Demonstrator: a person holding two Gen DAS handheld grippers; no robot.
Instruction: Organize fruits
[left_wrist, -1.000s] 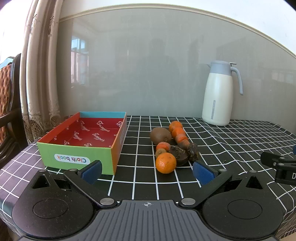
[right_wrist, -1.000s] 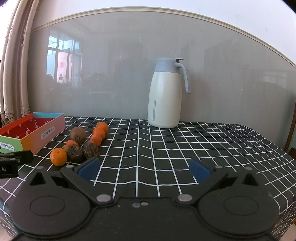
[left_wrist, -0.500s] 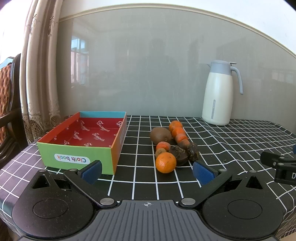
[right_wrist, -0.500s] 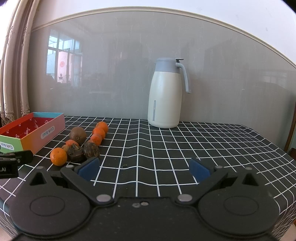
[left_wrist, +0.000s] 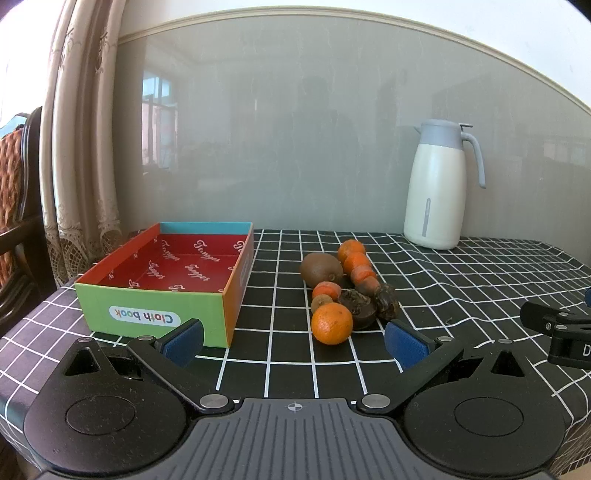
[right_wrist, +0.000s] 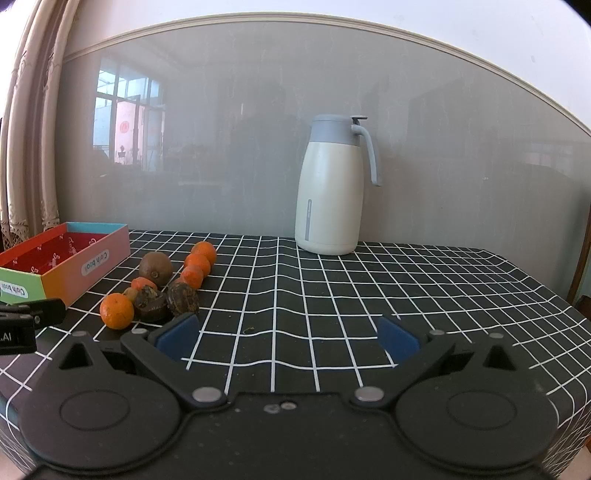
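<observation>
Left wrist: both tools, left tool (left_wrist: 293, 341) and right tool (right_wrist: 287, 334), gape empty; box (left_wrist: 155, 314) flanks fruit pile (left_wrist: 345, 291), thermos (left_wrist: 437, 192) behind.

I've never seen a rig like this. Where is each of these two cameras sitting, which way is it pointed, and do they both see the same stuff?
Left wrist view: sits on the left hand-held gripper, looking forward past its open blue fingertips at the colourful box and fruit pile; the right hand-held gripper's tip shows at the right edge.
Right wrist view: sits on the right hand-held gripper, open, facing the white jug; the fruit lies off to its left.
Shared: box, fruit, jug, checked tablecloth.
</observation>
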